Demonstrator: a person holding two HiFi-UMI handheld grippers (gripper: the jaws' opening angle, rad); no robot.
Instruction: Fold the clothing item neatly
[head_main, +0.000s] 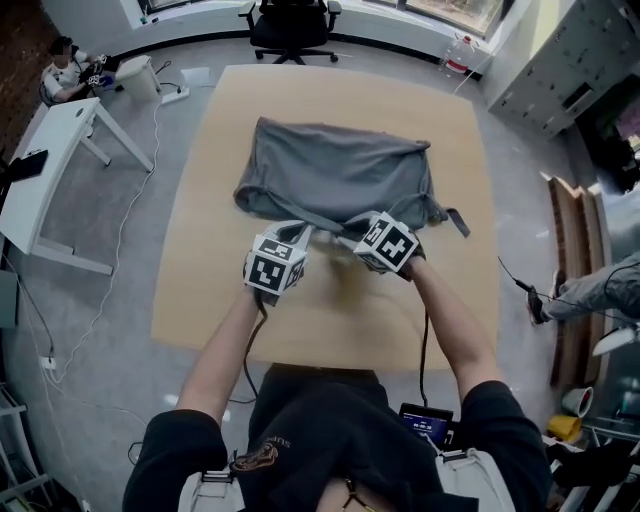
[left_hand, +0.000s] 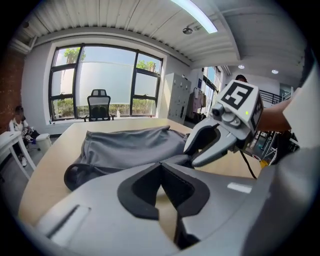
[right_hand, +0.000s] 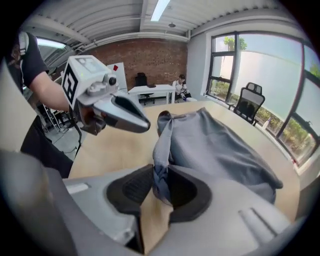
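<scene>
Pinching grey garment's (head_main: 335, 170) edge, right gripper (right_hand: 159, 176) sits beside closed left gripper (left_hand: 161, 171).

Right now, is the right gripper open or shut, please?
The right gripper is shut on the grey garment: its own view shows a twisted fold pinched between the jaws.

Both forearms were bare below short black sleeves and reached fwd from the body. L forearm (head_main: 225, 345) and R forearm (head_main: 452, 320) converged, so the 2 grippers sat close side by side. L gripper (left_hand: 161, 167): pointed moderately down, jaws fully together, pads meeting at the tips, right at the edge of the grey cloth (left_hand: 125, 147); whether any fabric was caught, could not be told. R gripper (right_hand: 159, 175): pointed steeply down, jaws nearly together, clamped on a twisted strip of that cloth.
</scene>
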